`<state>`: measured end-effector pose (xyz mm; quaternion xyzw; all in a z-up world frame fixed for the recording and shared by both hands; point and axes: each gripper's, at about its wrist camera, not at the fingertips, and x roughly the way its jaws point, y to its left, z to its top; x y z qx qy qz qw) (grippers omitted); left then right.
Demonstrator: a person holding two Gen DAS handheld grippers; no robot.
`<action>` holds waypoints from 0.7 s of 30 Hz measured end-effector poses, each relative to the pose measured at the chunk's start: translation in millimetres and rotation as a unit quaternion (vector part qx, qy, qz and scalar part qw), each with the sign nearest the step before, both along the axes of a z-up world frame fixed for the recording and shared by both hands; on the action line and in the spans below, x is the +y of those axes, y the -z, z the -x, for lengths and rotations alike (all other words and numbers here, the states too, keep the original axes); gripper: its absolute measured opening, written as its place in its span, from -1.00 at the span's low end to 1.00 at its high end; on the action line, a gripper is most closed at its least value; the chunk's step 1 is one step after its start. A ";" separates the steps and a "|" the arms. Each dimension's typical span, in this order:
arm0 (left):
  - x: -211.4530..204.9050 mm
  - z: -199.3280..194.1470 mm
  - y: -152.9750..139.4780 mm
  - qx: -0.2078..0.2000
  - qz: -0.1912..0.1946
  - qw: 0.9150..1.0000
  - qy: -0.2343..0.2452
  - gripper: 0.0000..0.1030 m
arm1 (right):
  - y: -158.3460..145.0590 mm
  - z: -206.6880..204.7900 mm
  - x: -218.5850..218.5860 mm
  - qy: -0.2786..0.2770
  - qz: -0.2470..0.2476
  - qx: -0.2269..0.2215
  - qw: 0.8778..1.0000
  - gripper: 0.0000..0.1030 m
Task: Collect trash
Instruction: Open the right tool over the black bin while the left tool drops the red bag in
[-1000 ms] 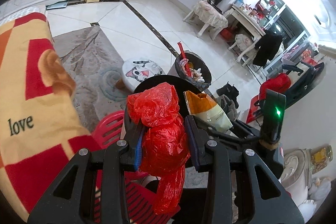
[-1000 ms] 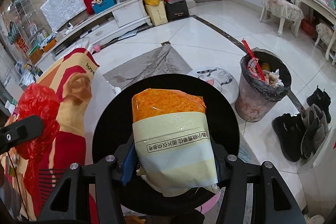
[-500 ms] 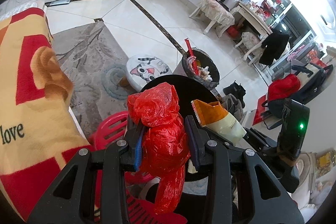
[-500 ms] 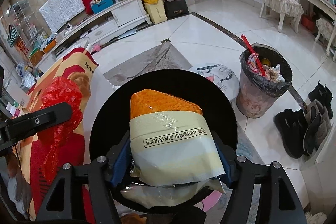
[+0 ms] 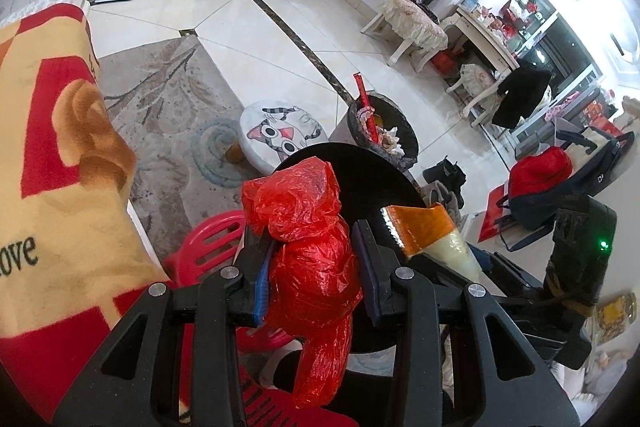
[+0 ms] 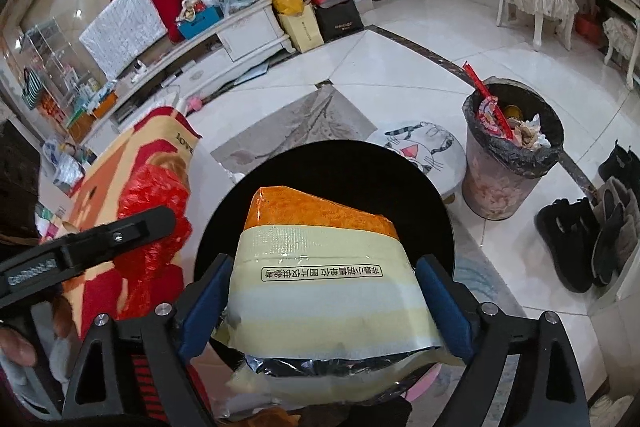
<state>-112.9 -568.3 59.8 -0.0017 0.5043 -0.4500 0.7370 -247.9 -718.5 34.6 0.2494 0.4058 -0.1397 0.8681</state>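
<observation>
My left gripper (image 5: pixel 306 229) is shut on a crumpled red plastic bag (image 5: pixel 308 187), which bulges above the pads and hangs below them. My right gripper (image 6: pixel 326 261) has its jaws opening. An orange and cream snack bag (image 6: pixel 324 287) lies flat between its blue pads, which stand at the bag's edges without squeezing it. Both grippers hover side by side over a round black surface (image 6: pixel 360 163). The red bag (image 6: pixel 160 195) and a left finger (image 6: pixel 120 239) show at the left of the right wrist view. The snack bag's orange end (image 5: pixel 420 227) shows in the left wrist view.
A full trash bin (image 6: pixel 512 147) with a black liner stands on the tiled floor to the right, beside a cat-print stool (image 6: pixel 424 147). Dark boots (image 6: pixel 592 239) lie further right. A yellow and red blanket (image 5: pixel 52 167) fills the left, with a red plastic stool (image 5: pixel 208 239) below.
The right gripper's jaws have spread wide apart and the snack bag has flattened out and sunk lower between them. The left gripper keeps its hold on the red bag.
</observation>
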 end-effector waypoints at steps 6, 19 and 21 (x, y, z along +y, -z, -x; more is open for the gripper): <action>-0.2 -2.9 1.0 0.004 0.003 1.000 0.000 -0.33 | -6.5 4.7 -3.0 -0.009 -0.040 -0.040 0.998 0.78; -2.6 -2.5 0.0 0.002 0.006 1.000 0.003 -0.31 | -9.2 7.2 -7.0 0.012 -0.022 -0.036 0.999 0.80; -4.4 -1.7 0.1 0.001 0.007 1.000 0.008 -0.31 | -9.6 8.2 -9.3 0.014 -0.019 -0.032 0.999 0.80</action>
